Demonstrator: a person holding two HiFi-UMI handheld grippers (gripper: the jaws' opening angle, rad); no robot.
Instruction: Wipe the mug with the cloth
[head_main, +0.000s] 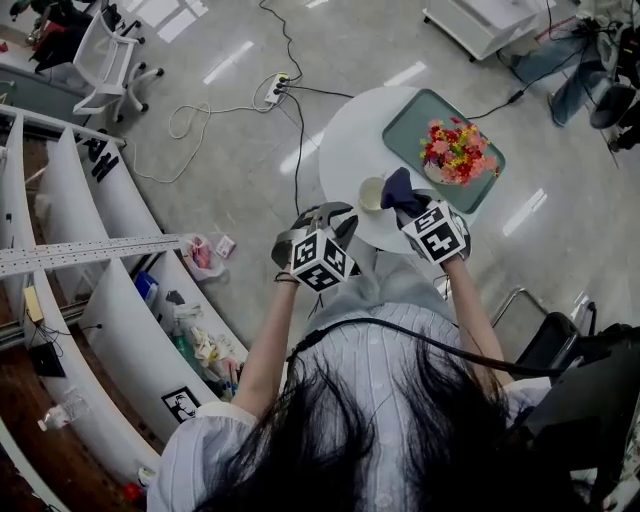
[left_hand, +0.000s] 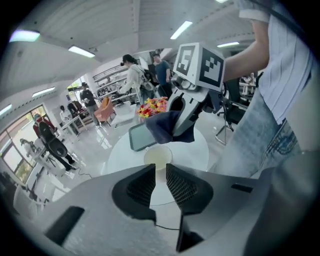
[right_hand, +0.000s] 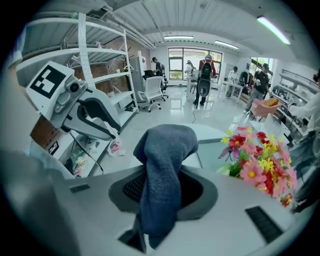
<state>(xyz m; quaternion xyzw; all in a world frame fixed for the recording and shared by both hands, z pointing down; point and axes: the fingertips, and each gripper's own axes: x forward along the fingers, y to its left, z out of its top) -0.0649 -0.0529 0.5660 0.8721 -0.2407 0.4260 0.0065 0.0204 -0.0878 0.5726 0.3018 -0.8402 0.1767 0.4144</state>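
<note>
Cloth (right_hand: 162, 165), one, sits clamped in the right gripper (right_hand: 161, 192); left gripper (left_hand: 160, 172) narrowly parted, empty, near one mug (left_hand: 159, 157).

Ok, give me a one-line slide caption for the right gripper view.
Right gripper clamps a dark blue terry cloth over the round white table, beside bright mixed-colour flowers.
</note>
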